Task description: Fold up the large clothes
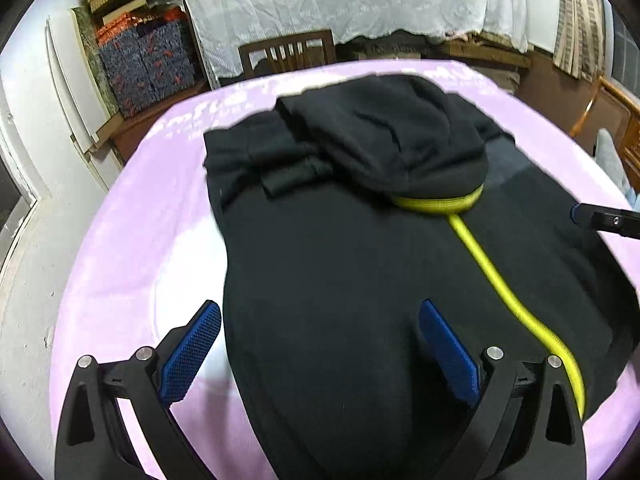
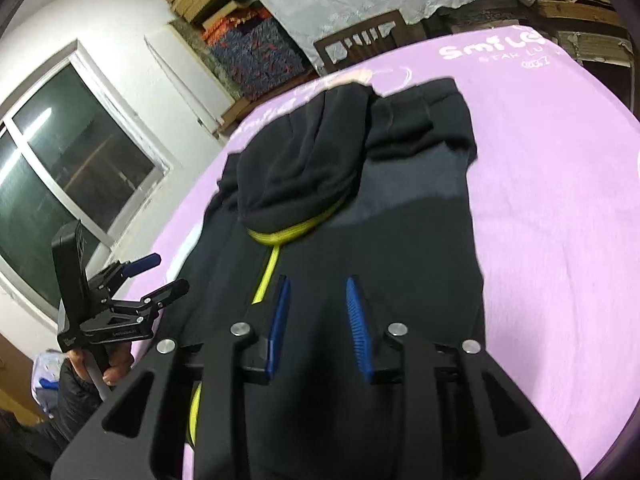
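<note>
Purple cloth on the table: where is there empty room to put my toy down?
The purple cloth is bare on the right of the black hoodie, out to the table's edge. Another bare strip runs along the hoodie's left side. The middle is crowded: the hoodie, its folded hood and yellow zipper cover it.

Hoodie hem (near edge) hidden behind left gripper.
</note>
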Demonstrator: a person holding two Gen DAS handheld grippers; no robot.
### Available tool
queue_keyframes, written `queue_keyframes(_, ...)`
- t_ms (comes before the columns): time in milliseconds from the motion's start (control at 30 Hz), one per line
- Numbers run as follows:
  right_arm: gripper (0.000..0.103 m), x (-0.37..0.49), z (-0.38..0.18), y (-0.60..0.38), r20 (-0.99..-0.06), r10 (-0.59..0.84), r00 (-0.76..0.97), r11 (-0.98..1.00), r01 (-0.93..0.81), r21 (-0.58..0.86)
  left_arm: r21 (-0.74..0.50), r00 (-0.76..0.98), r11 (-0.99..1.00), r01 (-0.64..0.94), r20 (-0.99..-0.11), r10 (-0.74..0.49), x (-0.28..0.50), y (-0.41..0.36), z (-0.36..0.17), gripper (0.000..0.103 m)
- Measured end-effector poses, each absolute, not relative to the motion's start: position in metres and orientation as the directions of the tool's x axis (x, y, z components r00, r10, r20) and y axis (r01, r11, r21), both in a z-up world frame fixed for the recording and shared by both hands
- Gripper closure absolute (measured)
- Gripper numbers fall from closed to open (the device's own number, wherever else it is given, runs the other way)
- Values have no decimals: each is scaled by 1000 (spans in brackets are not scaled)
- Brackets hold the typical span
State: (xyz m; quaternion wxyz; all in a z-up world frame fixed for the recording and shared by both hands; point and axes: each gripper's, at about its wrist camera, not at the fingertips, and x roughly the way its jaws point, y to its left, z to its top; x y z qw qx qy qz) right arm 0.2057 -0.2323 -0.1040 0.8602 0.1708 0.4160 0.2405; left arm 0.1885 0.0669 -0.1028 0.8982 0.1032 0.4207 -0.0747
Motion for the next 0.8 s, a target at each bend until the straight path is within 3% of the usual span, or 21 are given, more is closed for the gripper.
queue_keyframes(267,73,192,-131,-240,-678,542,497,835,-228,500,99,594,969,227,-802,-57,186,71,-120,4)
queue_keyframes(667,73,185,-132,-249,-664,556,501,824,-225,520,126,605,969,214,-796,-30,175,69,-122,3)
queue_keyframes(800,64,178,-129,-264,-644,560,521,813,-194,549,72,592,977,200,-804,-62,170,83,-119,4)
